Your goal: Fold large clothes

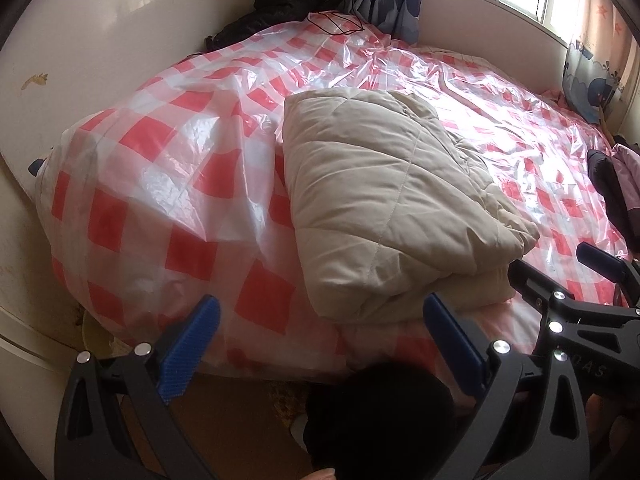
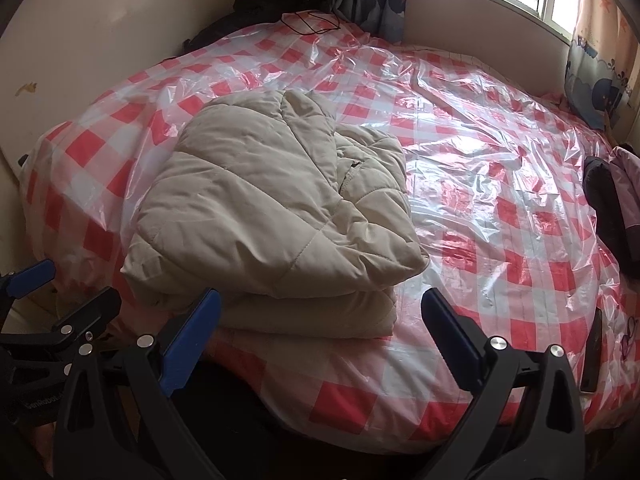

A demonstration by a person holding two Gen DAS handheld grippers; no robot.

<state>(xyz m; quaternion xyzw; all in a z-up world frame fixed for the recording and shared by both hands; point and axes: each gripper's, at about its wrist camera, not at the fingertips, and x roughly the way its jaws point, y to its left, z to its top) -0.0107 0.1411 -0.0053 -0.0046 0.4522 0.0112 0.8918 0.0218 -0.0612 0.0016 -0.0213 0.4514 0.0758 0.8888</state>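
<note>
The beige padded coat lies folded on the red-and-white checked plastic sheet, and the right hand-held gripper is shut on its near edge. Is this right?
Not quite. The beige padded coat does lie folded on the checked plastic sheet, but the right hand-held gripper is open and holds nothing; the right wrist view shows its jaws spread, short of the coat.

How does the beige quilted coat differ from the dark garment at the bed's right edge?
The beige quilted coat is pale, folded into a stacked bundle near the bed's front edge. The dark garment is black with pink, lies unfolded and is partly cut off by the frame. Both rest on the red-checked plastic sheet, and neither claw touches them.
</note>
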